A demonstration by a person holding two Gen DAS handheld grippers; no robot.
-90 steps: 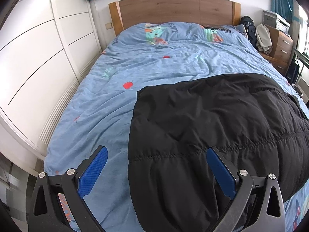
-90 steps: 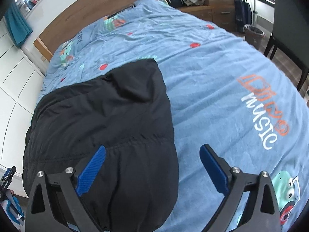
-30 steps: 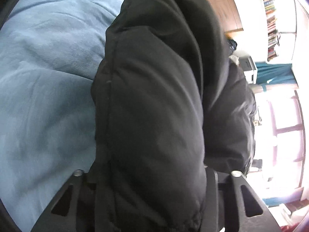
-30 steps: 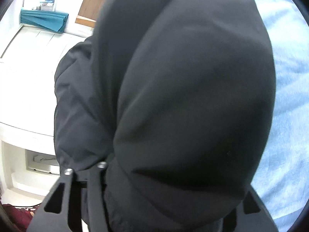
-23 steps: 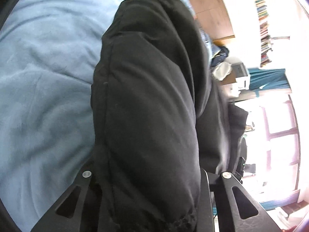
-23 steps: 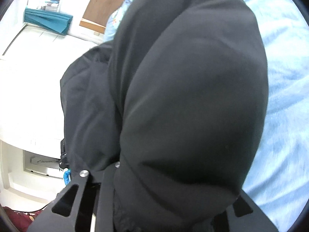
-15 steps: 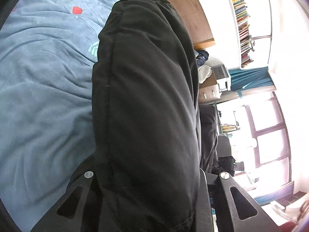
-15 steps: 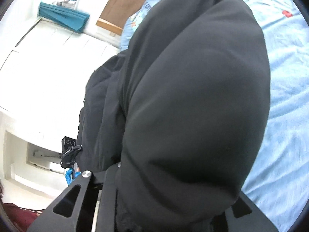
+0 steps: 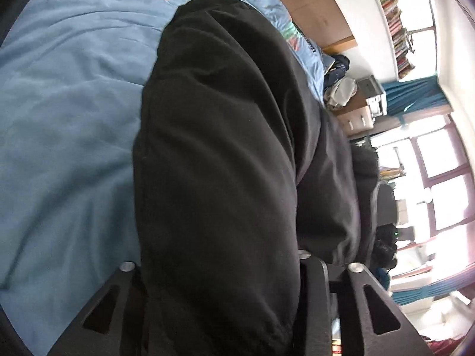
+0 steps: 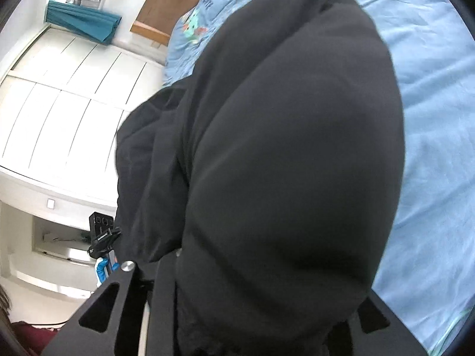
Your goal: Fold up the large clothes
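A bulky black padded jacket (image 9: 219, 148) fills the middle of both wrist views and hangs in a thick fold above the blue bed cover (image 9: 65, 118). My left gripper (image 9: 219, 281) has one end of the fold bunched between its jaws, which are opening; its pads are hidden under the cloth. In the right wrist view the jacket (image 10: 297, 148) bulges over my right gripper (image 10: 252, 281). Its jaws are also opening with the cloth still packed between them, and its fingertips are covered.
The bed cover (image 10: 430, 59) spreads beside and beyond the jacket, up to a wooden headboard (image 9: 311, 9). A white wardrobe (image 10: 59, 89) stands along one side of the bed. A dresser with piled things (image 9: 356, 118) and a bright window (image 9: 439, 178) are on the other side.
Three seconds ago both grippers stood open over the jacket lying flat. Over the last second both have risen with the jacket held, and more of the bed and room shows.
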